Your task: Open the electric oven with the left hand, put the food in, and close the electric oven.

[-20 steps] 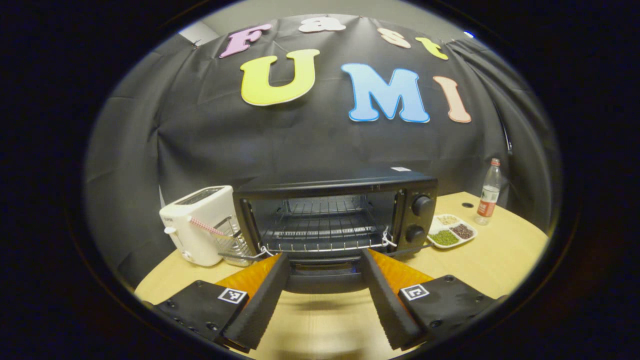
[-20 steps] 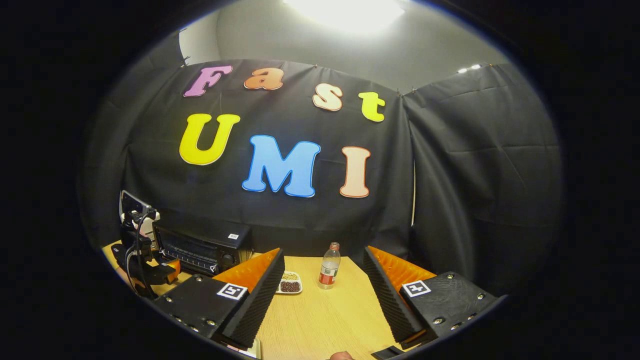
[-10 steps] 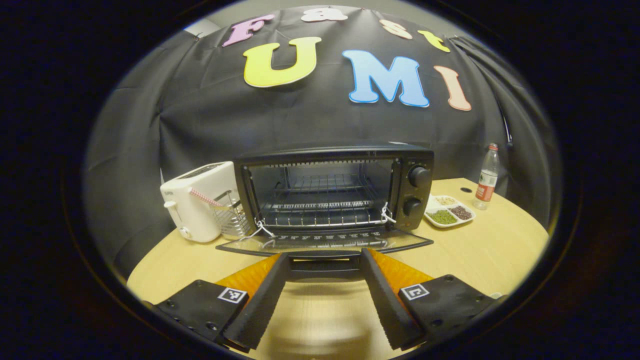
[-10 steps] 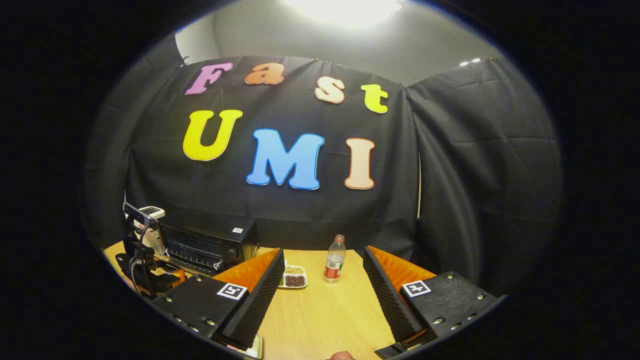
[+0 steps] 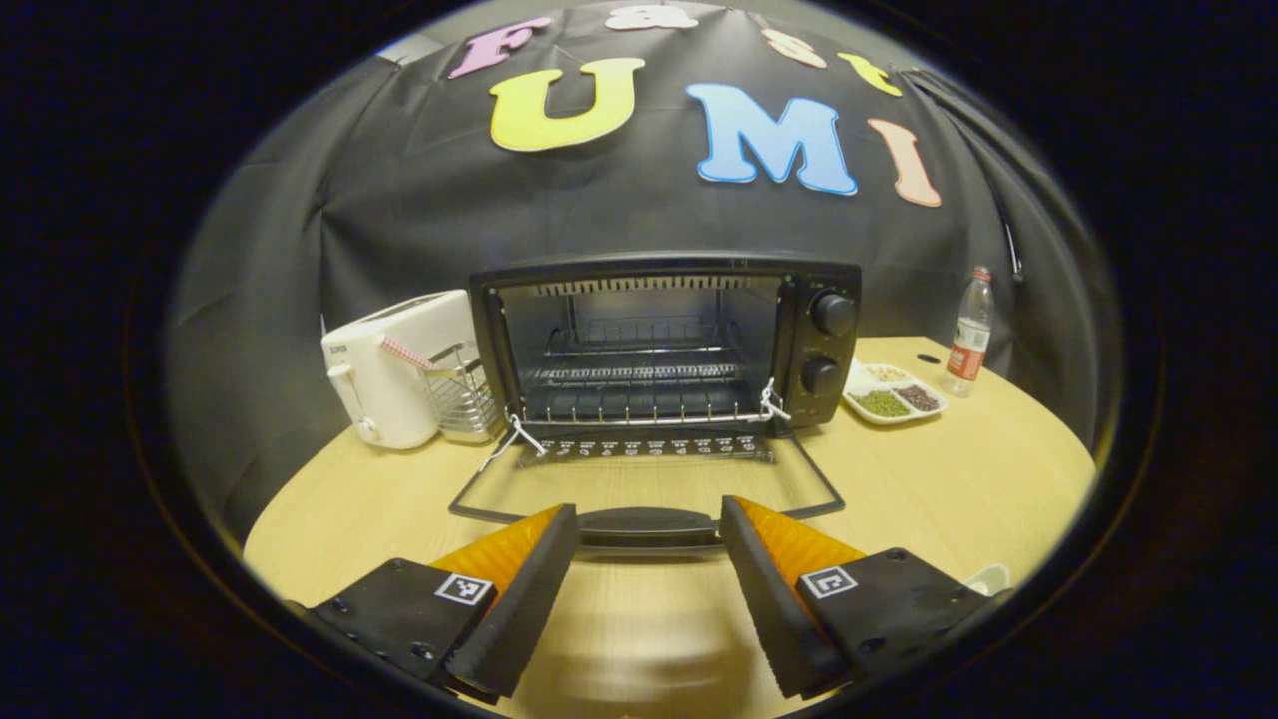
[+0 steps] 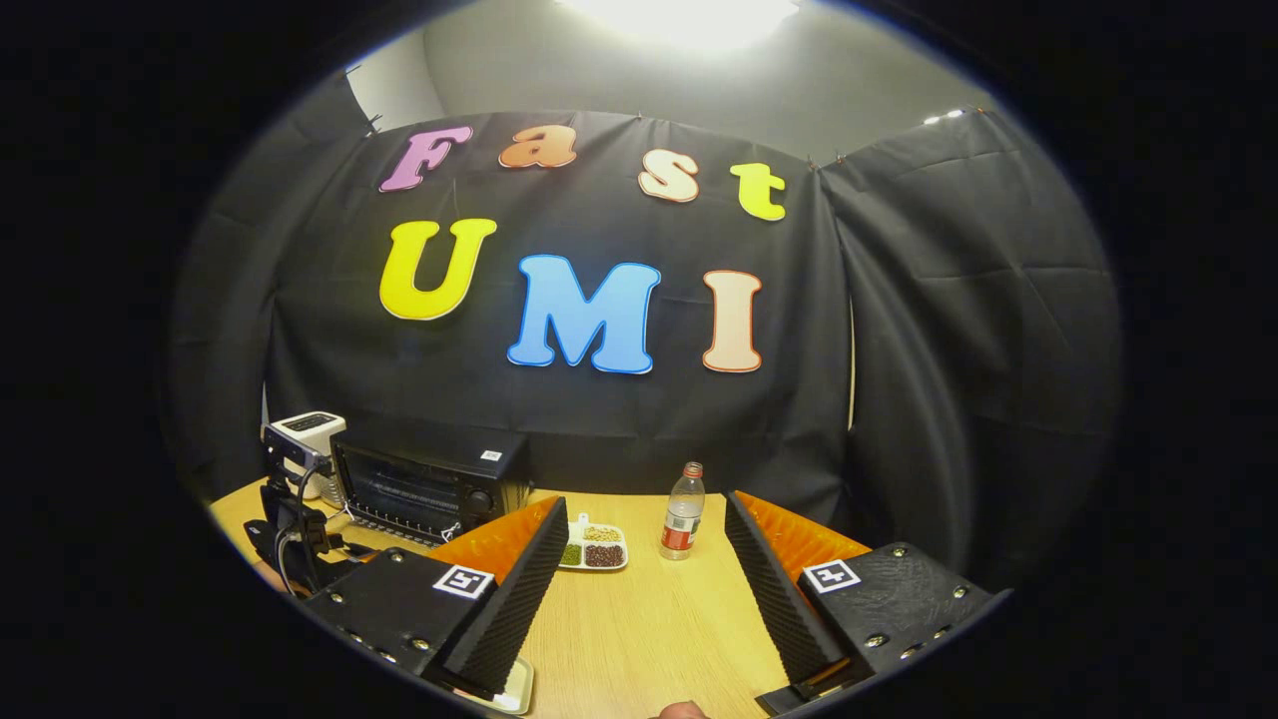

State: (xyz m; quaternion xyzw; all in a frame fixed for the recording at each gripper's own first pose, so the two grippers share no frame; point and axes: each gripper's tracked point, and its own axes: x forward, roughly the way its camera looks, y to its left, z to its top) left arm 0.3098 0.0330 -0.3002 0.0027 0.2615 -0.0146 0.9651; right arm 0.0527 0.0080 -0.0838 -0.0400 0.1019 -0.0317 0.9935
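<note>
The black electric oven (image 5: 664,340) stands at the back of the table with its cavity and wire rack (image 5: 644,384) exposed. Its glass door (image 5: 649,479) lies folded down nearly flat towards me. My left gripper (image 5: 647,511) is open, and the door handle (image 5: 649,524) spans the gap between its fingers. A divided white dish of beans and grains (image 5: 892,397) sits right of the oven. My right gripper (image 6: 644,504) hangs open above the table with nothing between its fingers, and the oven (image 6: 429,479) lies far to its left. A white dish edge (image 6: 514,689) shows under its left finger.
A white toaster (image 5: 394,369) and a wire basket (image 5: 464,399) stand left of the oven. A plastic bottle (image 5: 968,335) stands at the back right beyond the divided dish. Bare wooden tabletop (image 5: 949,479) stretches right of the door.
The oven door has swung from half open down to nearly flat, with my left gripper lowering along with its handle. The right gripper has barely shifted.
</note>
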